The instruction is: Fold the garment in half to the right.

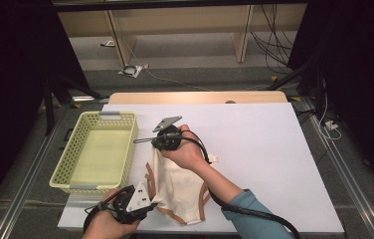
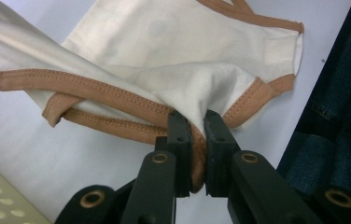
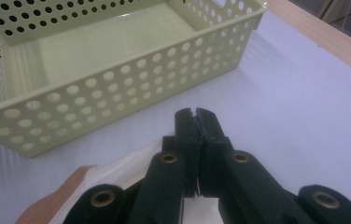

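High view: a person stands at the near edge of the desk with a tool in each hand, both working on a cream garment with tan trim that lies on the white surface just right of the yellow basket.
Garment's place: spread between the two hands, its near hem by the front edge of the desk, its far end under the right hand; apart from the basket, not in it.
Left tool: jaws pressed nearly together on the tan-trimmed hem, with cloth bunched between the pads; a firm pinch from what I can see.
Right tool: jaws closed tip to tip. In its own view the cloth lies below and behind the tips, so I cannot tell whether any fabric is really caught.
Step in hand, as I judge it: gathering or folding the garment, likely on its way to the basket.
How to do it well: check the right grip first; if the tips hold nothing, open, go lower and take both layers at the edge.
Lift: raise both ends together and level, so the middle does not drag or slip out.
Carry: clear the basket's perforated wall before lowering.
Risk: one thin layer slipping from the right tool, leaving the cloth hanging from the left one alone.
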The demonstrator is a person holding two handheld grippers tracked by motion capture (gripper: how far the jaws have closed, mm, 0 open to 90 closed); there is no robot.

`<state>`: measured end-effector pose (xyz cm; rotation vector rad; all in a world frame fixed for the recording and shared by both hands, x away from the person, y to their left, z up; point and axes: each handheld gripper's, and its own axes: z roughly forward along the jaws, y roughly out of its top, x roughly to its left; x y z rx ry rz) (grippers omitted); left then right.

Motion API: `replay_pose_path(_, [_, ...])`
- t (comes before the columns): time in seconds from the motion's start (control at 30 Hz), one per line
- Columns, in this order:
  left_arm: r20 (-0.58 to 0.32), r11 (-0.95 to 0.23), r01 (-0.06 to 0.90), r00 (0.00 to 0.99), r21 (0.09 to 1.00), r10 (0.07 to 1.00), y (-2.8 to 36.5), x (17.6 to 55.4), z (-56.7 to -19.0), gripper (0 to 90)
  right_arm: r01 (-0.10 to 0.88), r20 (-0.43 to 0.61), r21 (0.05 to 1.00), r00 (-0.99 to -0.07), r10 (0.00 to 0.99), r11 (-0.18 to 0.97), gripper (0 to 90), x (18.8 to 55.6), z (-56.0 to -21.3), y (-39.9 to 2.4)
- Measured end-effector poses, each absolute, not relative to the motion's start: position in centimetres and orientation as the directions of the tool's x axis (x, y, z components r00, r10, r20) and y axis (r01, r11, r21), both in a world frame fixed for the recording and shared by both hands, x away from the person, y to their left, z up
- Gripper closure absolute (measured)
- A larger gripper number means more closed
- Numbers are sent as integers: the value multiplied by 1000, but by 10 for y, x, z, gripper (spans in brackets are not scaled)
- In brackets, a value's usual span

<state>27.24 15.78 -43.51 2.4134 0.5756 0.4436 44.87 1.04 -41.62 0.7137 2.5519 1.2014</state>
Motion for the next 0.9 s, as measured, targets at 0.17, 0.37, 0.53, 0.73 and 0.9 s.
replay_pose_path(0.17, [175,-720,294,849,629,500,156,272,-435,830,334,1,777,-848,530,533,892,449,-418,4])
replay_pose_path(0.37, [179,-722,288,850,629,496,155,273,-434,829,340,6,782,-842,539,523,893,449,-418,-3])
replay_pose_path(0.53, [183,-726,283,853,626,490,153,273,-433,829,342,7,785,-840,543,518,892,449,-418,-7])
replay_pose_path(0.73, [182,-723,279,853,632,488,151,274,-433,829,347,13,788,-836,548,509,892,449,-417,-12])
replay_pose_path(0.9, [185,-728,274,857,629,482,148,274,-432,829,347,14,791,-834,551,504,892,449,-417,-15])
